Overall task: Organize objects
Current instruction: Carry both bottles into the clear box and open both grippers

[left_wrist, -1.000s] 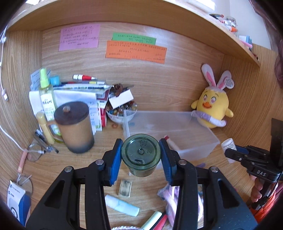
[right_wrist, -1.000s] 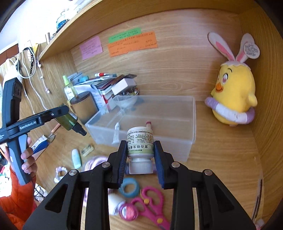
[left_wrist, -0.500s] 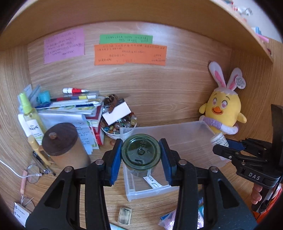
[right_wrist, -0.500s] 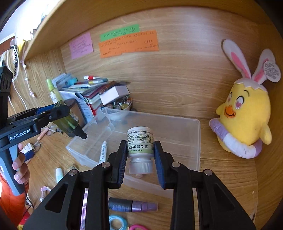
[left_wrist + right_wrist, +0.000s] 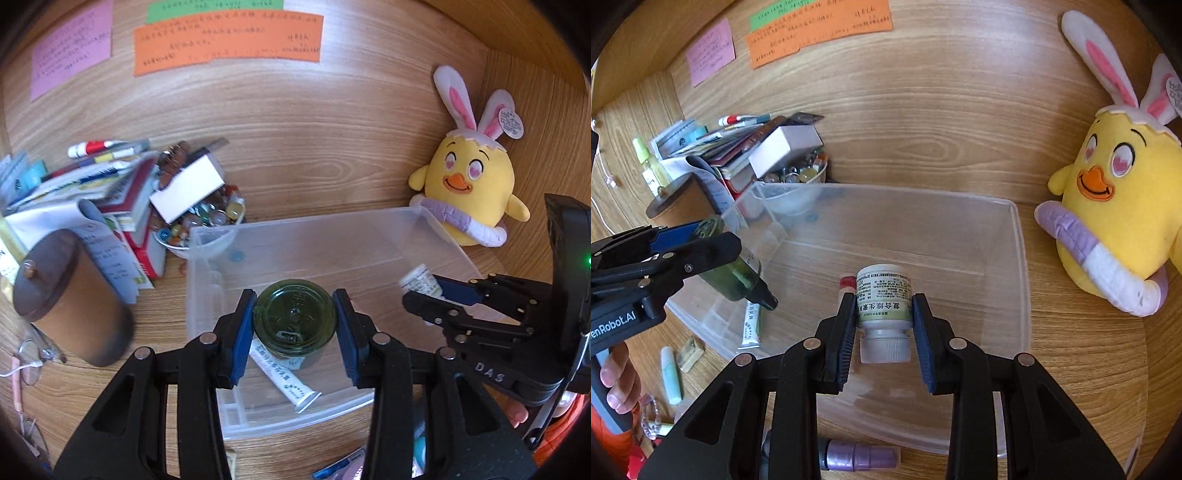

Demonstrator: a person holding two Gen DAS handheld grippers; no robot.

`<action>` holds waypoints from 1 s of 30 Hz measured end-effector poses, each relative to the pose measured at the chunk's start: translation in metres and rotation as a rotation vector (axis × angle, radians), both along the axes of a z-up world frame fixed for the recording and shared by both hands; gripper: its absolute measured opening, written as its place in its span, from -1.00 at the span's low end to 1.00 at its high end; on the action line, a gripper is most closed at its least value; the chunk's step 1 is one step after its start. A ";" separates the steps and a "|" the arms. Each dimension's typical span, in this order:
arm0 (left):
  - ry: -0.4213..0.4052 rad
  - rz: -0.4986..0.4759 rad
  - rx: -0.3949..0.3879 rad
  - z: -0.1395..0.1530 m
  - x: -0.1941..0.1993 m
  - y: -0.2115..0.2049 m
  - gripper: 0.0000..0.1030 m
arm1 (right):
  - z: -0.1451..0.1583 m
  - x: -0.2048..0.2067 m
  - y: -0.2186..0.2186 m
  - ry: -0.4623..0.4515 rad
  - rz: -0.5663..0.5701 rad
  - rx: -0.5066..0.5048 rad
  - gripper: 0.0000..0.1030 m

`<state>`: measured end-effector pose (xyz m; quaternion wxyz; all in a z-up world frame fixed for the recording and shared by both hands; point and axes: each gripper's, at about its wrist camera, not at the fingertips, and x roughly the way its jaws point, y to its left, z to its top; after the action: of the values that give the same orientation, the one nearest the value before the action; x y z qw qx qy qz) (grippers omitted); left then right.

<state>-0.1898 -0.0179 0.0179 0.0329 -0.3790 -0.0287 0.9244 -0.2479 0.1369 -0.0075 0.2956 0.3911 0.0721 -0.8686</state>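
Observation:
My left gripper (image 5: pixel 295 321) is shut on a dark green glass bottle (image 5: pixel 294 318), held base toward the camera over the left part of the clear plastic bin (image 5: pixel 373 225). The right wrist view shows that same green bottle (image 5: pixel 737 275) tilted with its black cap pointing down into the clear bin (image 5: pixel 1021 266). My right gripper (image 5: pixel 884 325) is shut on a white pill bottle (image 5: pixel 884 295), held cap toward the camera above the bin's middle. A white tube (image 5: pixel 284 376) lies on the bin floor.
A yellow chick plush (image 5: pixel 1115 206) sits right of the bin. Left of it are a brown lidded cup (image 5: pixel 62 295), a pile of books and papers (image 5: pixel 110 192) and a bowl of beads (image 5: pixel 207 218). A purple cylinder (image 5: pixel 860 458), a pale green tube (image 5: pixel 670 374) and small items lie on the desk in front.
Both grippers moved forward and down with their bottles, from in front of the bin to over its inside. The bin now looks larger and closer.

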 end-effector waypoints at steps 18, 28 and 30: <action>0.001 0.016 -0.027 0.000 0.004 0.000 0.12 | 0.007 0.013 -0.007 0.066 0.018 0.022 -0.08; 0.082 0.034 -0.049 0.021 0.031 -0.006 0.37 | 0.027 0.037 -0.005 0.119 0.051 0.010 0.10; 0.091 0.040 -0.061 0.023 0.038 -0.006 0.39 | 0.032 0.044 -0.003 0.131 0.062 0.005 0.15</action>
<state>-0.1517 -0.0236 0.0413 0.0038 -0.3367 -0.0063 0.9416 -0.2041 0.1335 0.0246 0.3161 0.3318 0.1054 -0.8826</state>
